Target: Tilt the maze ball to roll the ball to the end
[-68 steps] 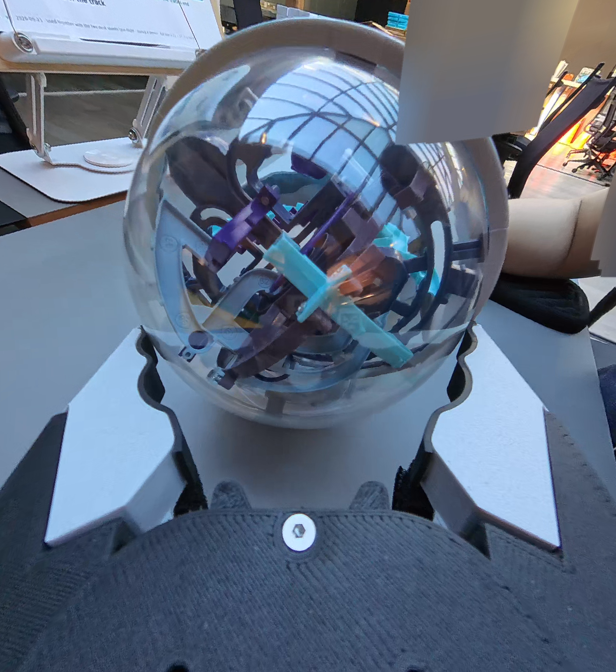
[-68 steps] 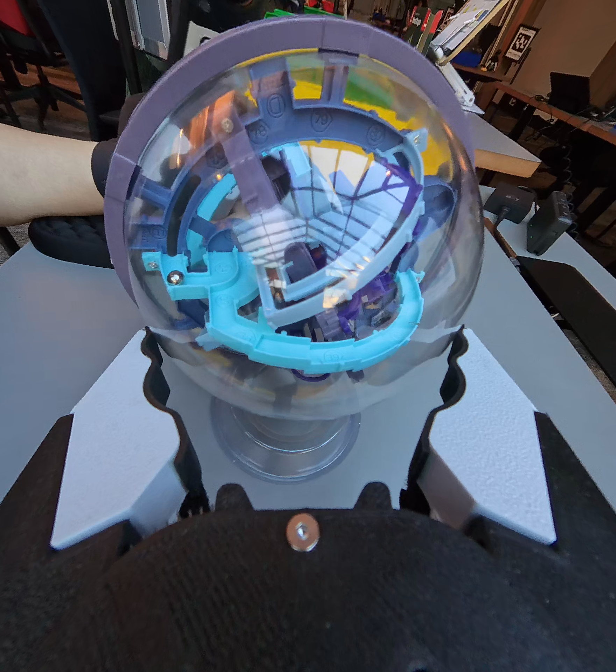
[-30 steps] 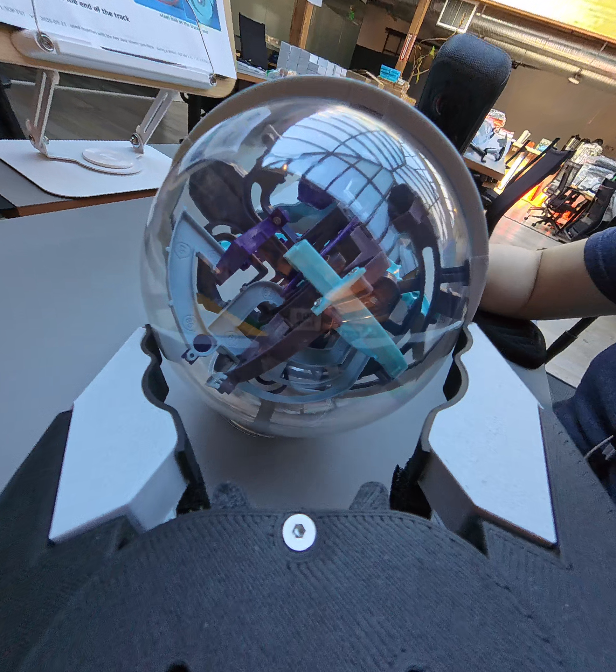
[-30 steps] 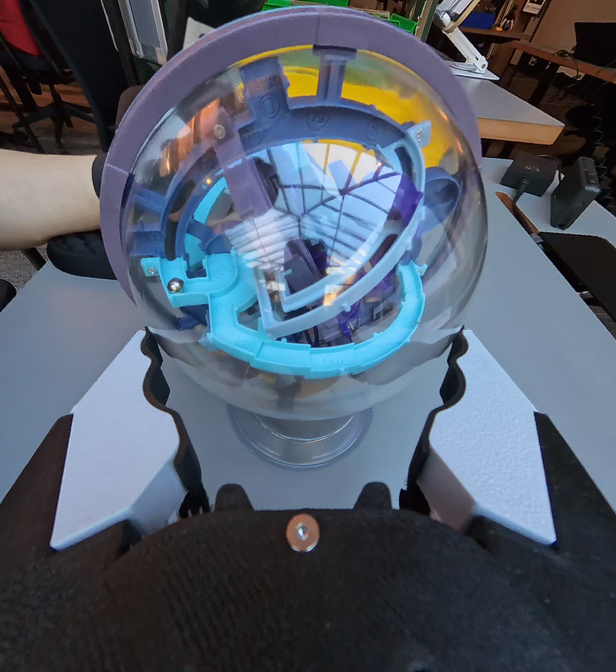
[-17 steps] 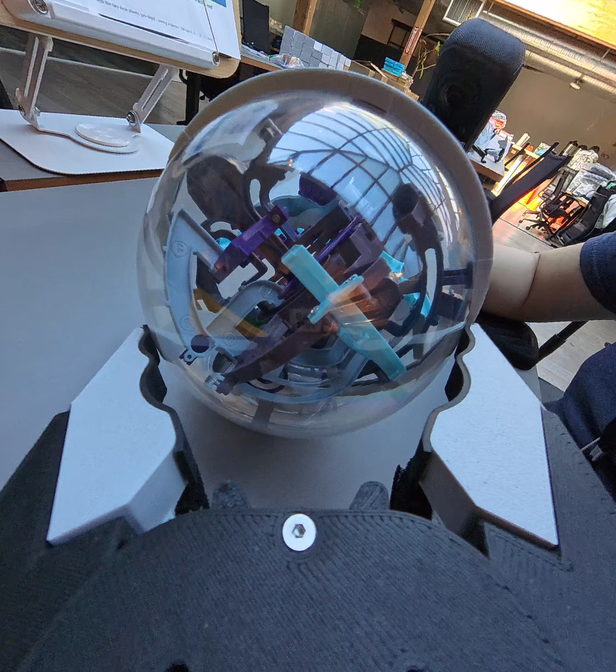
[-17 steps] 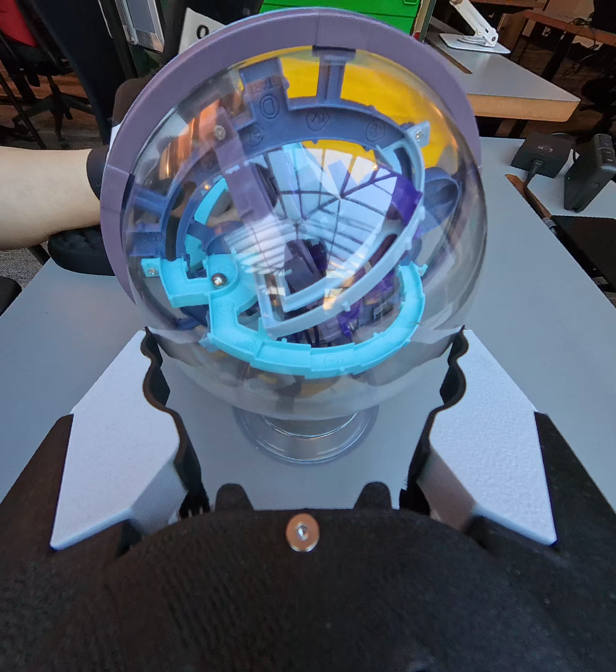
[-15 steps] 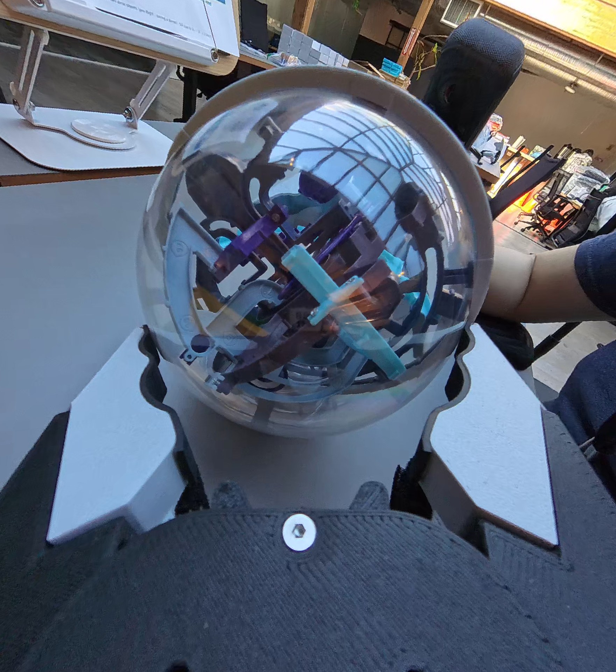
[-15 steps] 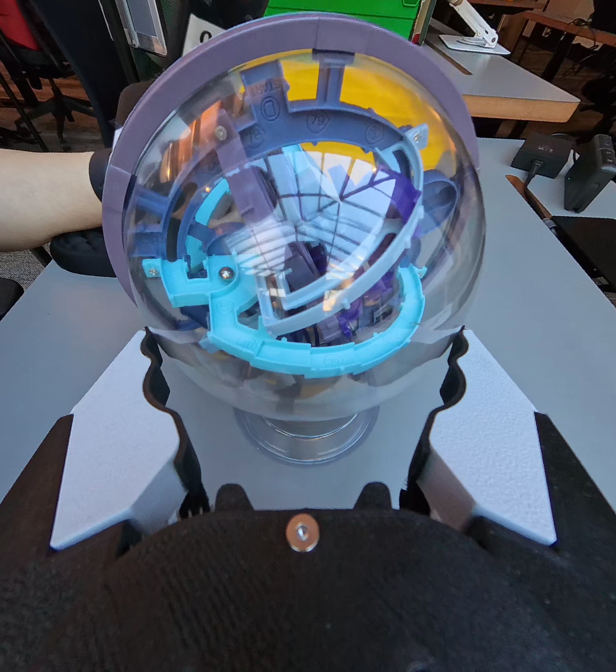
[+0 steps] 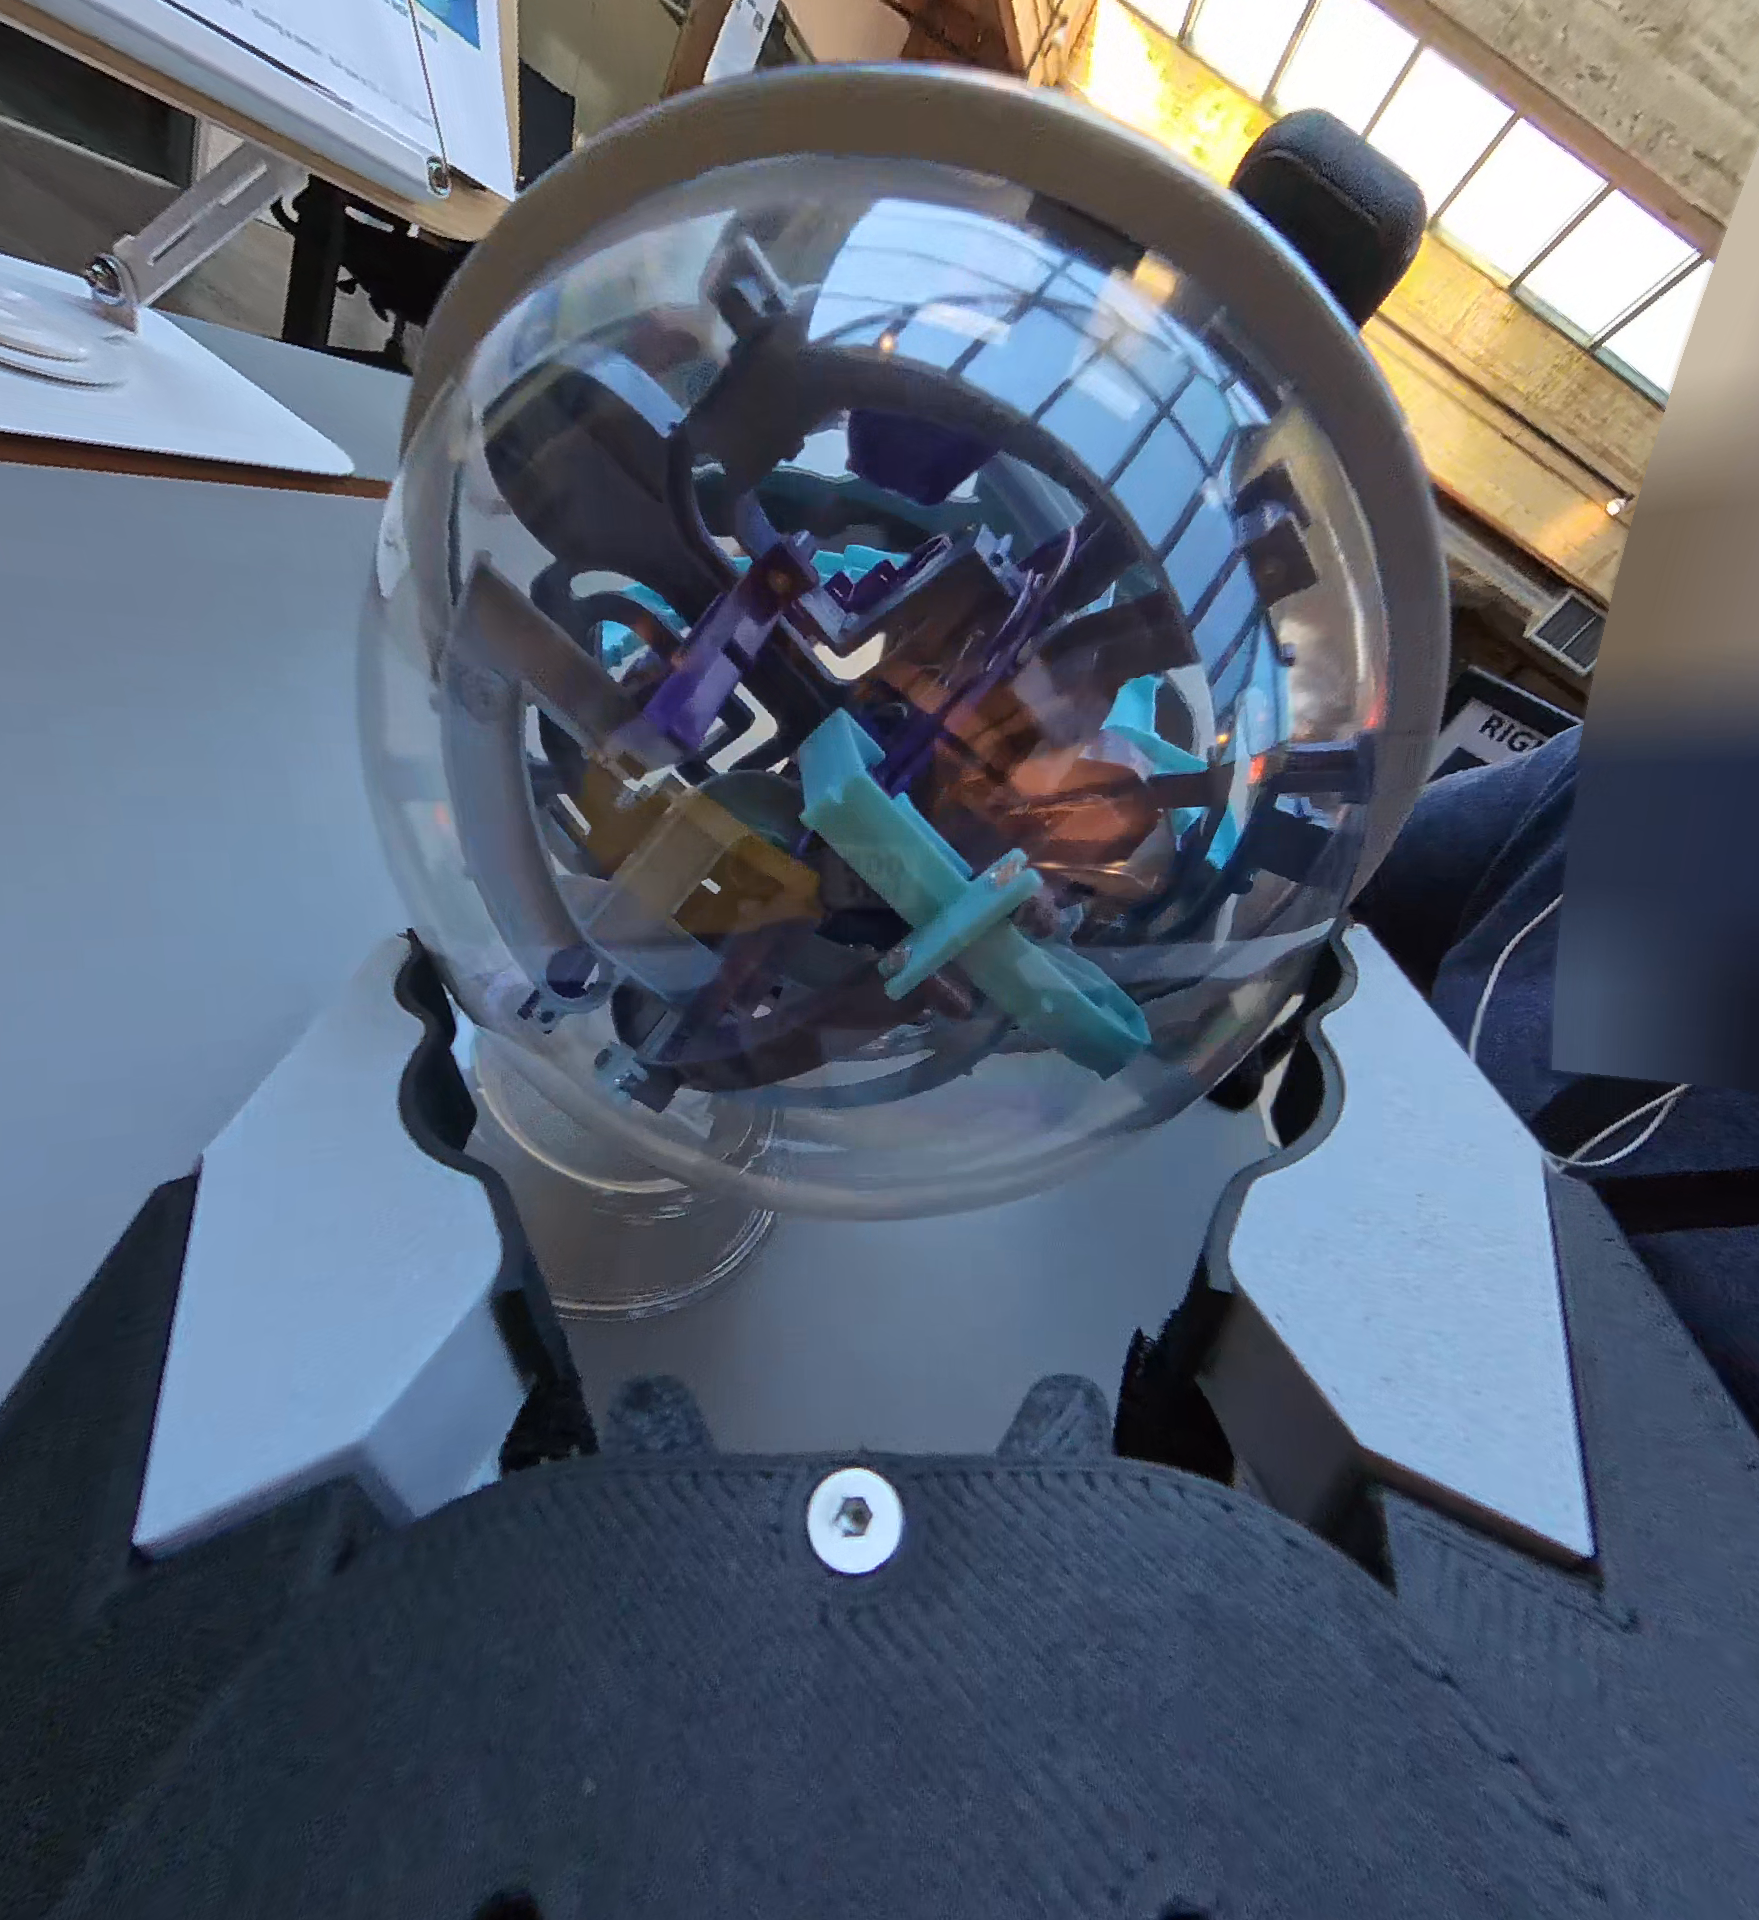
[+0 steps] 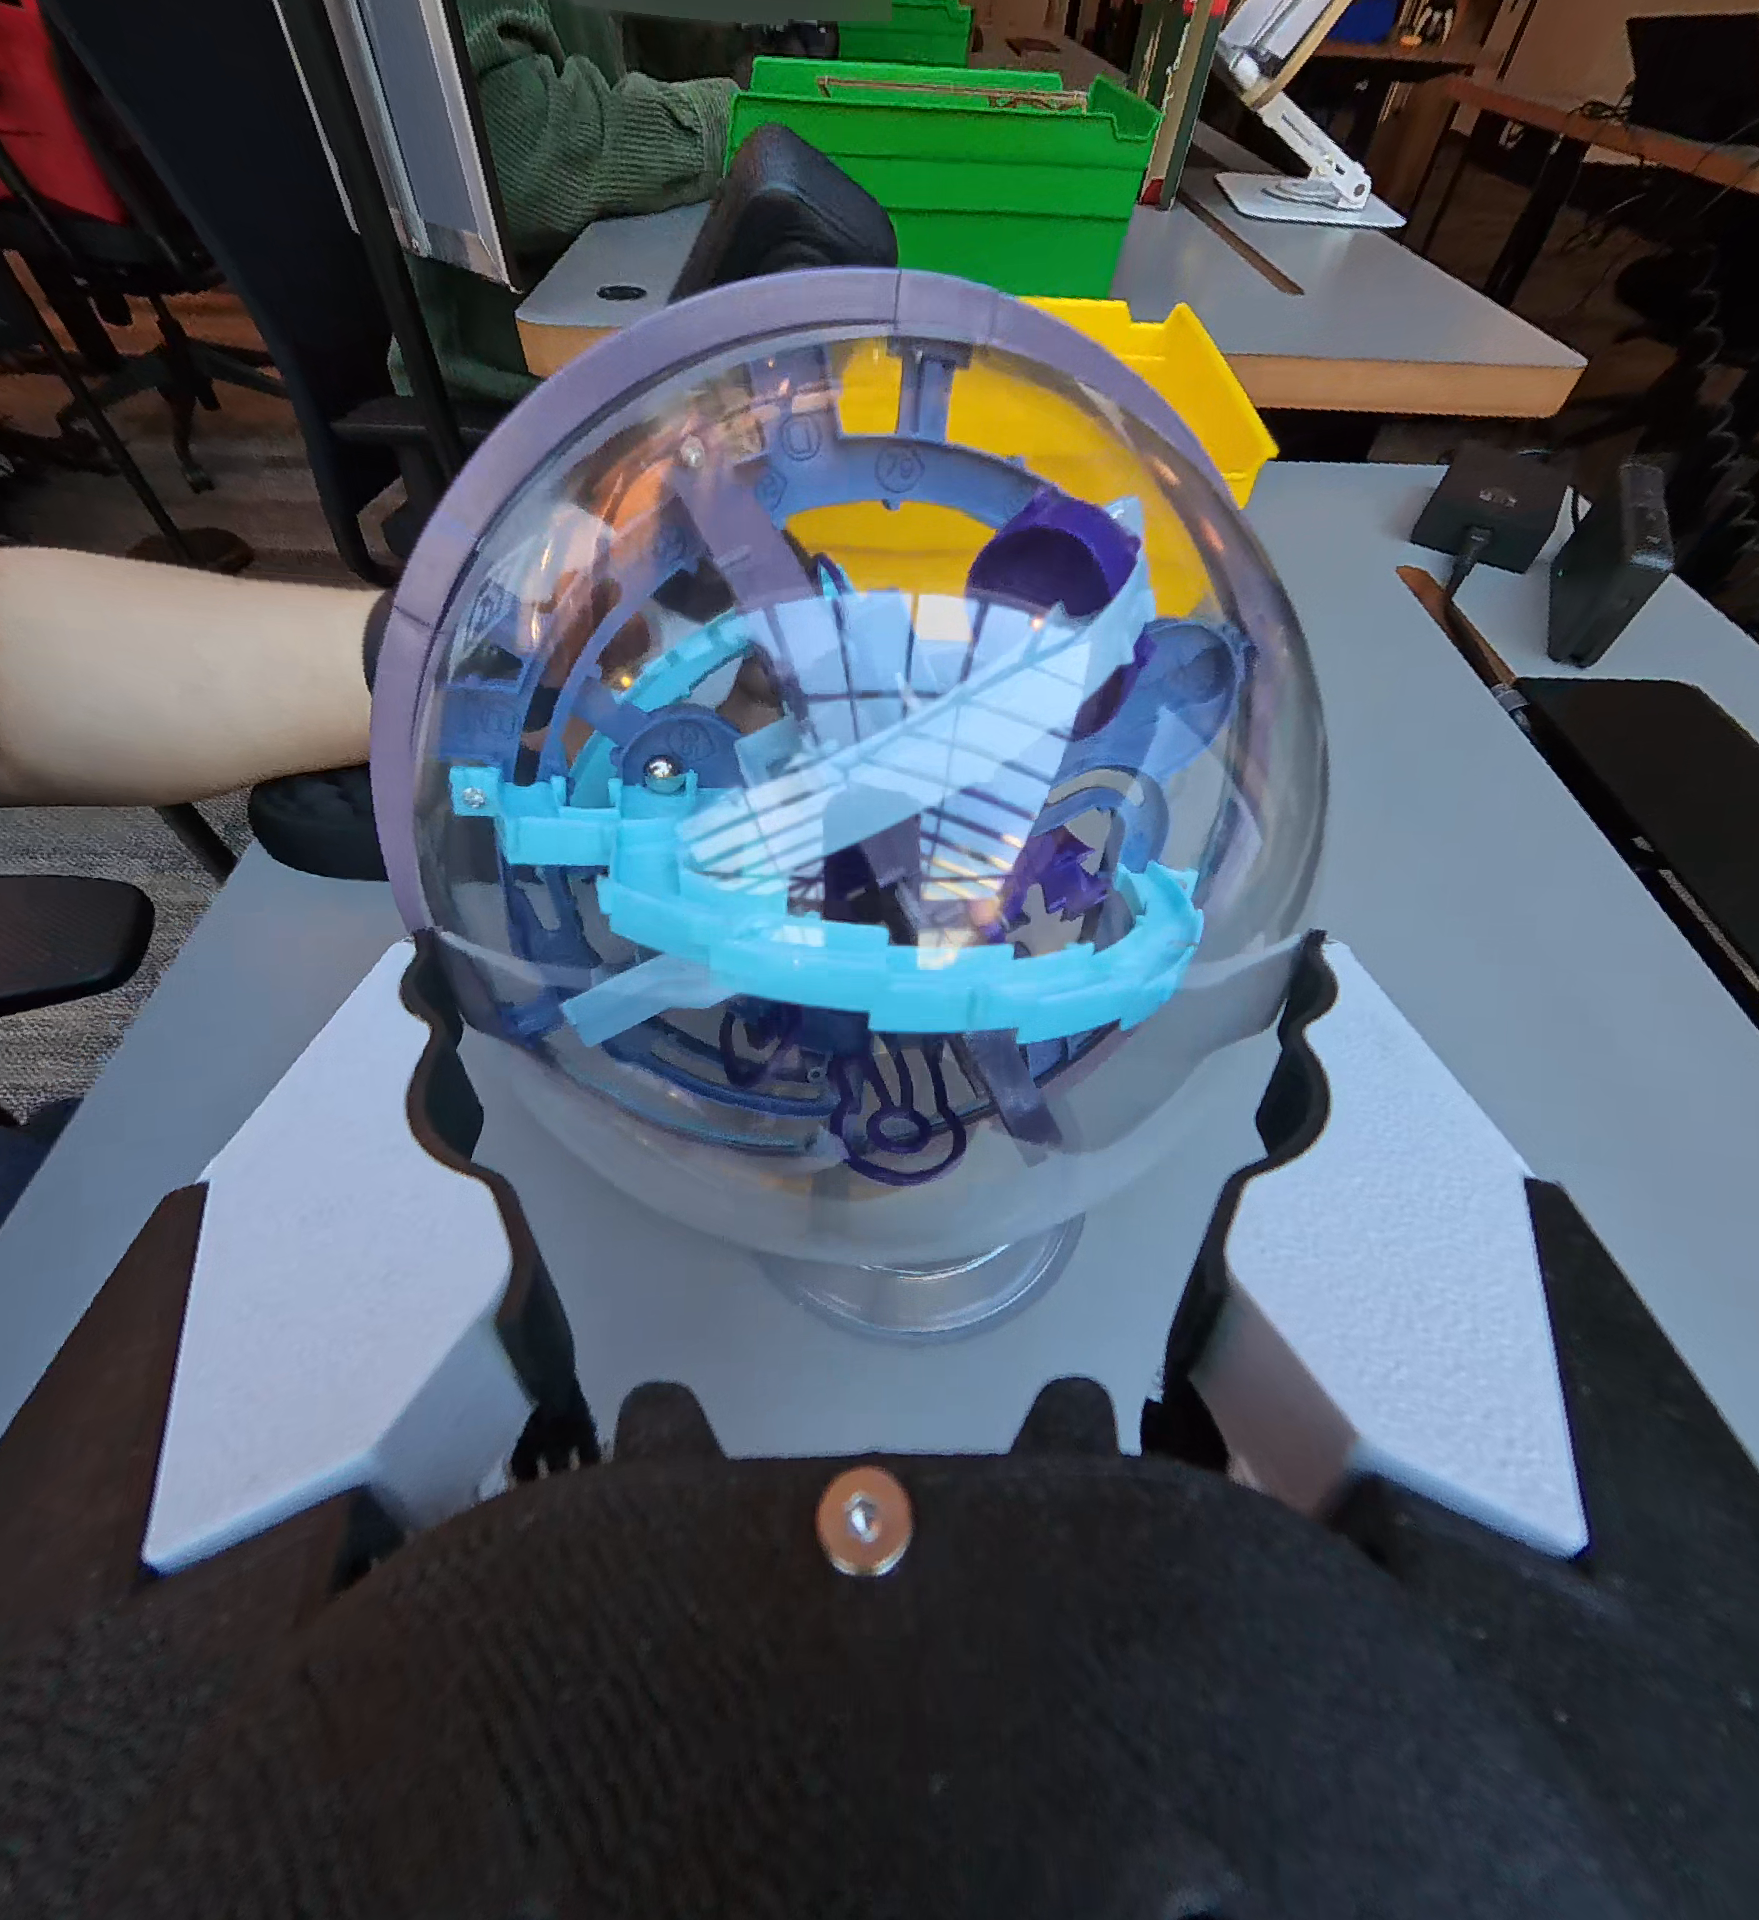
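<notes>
- Maze ball (image 9: 896, 644) (image 10: 849, 727): clear sphere with a grey-purple seam ring, coloured tracks inside; held off the grey table (image 10: 1477, 935), clamped between both grippers from opposite sides.
- Left gripper (image 9: 870, 997): both jaws pressed to the lower flanks of the maze ball, grasping it.
- Right gripper (image 10: 859, 987): same grip from the other side, jaws tight on the sphere's lower sides.
- Clear stand (image 10: 922, 1283) (image 9: 646, 1236): directly under the maze ball on the table; whether the sphere touches it can't be told.
- Small steel ball (image 10: 660, 770): inside the maze ball, left of centre in the right wrist view, sitting on the light-blue track (image 10: 854, 966) by a dark-blue disc.
- Sphere sits tilted in the left wrist view, seam ring slanting.
- Forearm (image 10: 148, 675): just left of the maze ball in the right wrist view, reaching behind it.
- Yellow bin (image 10: 1197, 384) and green bins (image 10: 937, 187): beyond the maze ball on another desk.
- Black devices (image 10: 1540, 540): right of the maze ball, well apart.
- Paper stand (image 9: 179, 135): far left of the maze ball in the left wrist view.
</notes>
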A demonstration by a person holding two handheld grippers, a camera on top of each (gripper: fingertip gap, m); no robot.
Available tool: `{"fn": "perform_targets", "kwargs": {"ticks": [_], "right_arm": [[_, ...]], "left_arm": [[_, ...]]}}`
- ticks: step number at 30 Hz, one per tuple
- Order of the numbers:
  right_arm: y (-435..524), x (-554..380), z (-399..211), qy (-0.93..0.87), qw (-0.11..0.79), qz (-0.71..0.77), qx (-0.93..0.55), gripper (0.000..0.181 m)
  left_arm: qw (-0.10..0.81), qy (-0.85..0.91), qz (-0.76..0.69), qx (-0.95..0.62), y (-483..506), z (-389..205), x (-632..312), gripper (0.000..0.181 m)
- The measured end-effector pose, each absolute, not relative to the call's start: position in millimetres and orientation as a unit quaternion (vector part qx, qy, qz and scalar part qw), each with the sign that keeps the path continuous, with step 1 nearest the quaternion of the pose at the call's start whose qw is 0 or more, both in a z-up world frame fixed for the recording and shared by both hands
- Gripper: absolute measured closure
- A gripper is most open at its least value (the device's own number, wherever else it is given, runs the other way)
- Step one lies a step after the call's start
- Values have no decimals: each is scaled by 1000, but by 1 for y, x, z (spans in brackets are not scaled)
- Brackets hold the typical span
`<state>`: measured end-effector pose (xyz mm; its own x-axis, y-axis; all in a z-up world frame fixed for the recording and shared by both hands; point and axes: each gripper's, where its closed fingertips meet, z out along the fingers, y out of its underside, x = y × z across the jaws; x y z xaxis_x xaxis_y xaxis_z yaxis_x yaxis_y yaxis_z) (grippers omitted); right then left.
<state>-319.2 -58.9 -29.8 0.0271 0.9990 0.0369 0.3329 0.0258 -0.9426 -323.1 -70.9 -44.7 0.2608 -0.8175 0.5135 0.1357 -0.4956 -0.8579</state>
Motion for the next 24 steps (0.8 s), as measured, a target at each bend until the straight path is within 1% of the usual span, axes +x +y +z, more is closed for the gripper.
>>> {"fn": "perform_targets", "kwargs": {"ticks": [5, 16, 24], "right_arm": [[-67, -316, -6, -569, 434, 391, -578, 28], [-83, -306, 18, -550, 397, 397, -618, 28], [-106, -303, 31, -572, 369, 404, -612, 28]], "left_arm": [[422, 239, -607, -630, -80, -30, -314, 24], [388, 173, -693, -582, -99, -10, -297, 23], [391, 141, -723, -552, -125, -2, -285, 23]]}}
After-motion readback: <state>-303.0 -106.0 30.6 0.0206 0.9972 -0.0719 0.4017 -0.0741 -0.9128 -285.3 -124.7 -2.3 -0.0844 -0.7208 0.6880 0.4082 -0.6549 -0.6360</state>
